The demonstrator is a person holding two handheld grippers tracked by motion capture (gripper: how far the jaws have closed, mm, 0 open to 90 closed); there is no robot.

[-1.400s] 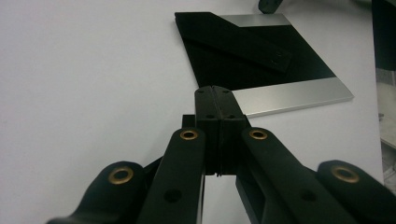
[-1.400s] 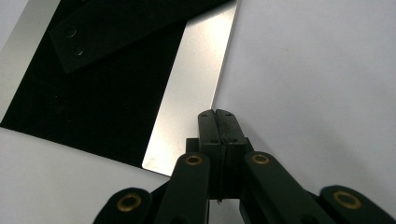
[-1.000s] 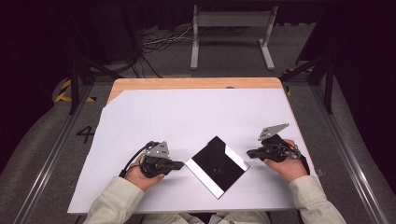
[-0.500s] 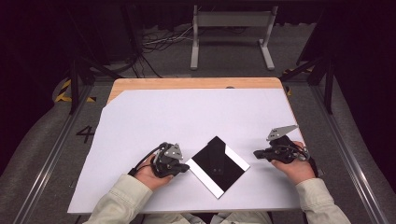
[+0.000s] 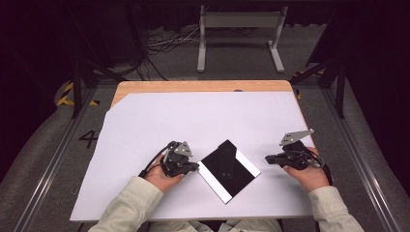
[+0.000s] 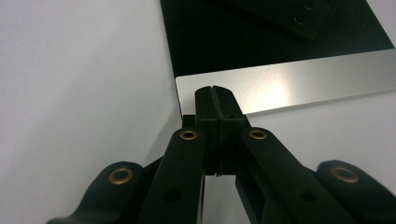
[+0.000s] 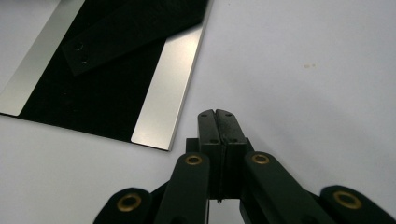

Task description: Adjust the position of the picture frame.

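Note:
A flat black square plate [image 5: 227, 166] with silver strips along two opposite edges lies turned like a diamond near the table's front. A black strap with two small holes [image 7: 93, 39] crosses its top. My left gripper [image 5: 195, 166] is shut, and its tips [image 6: 215, 95] reach the corner of one silver strip [image 6: 299, 81]. To the plate's right my right gripper [image 5: 267, 159] is shut too. Its tips [image 7: 218, 116] hover over bare white surface a little off the other silver strip [image 7: 170, 84]. Nothing sits between either pair of jaws.
A white sheet [image 5: 203, 121] covers the wooden table [image 5: 193, 86]. Beyond the far edge stand a grey metal frame [image 5: 239, 29] and loose cables [image 5: 164, 46] on the floor. Dark rails [image 5: 43, 169] run along both sides of the table.
My left gripper has slid right toward the plate until its tips reach the plate's left corner. The right gripper has drifted slightly right, away from the plate. The plate has not moved.

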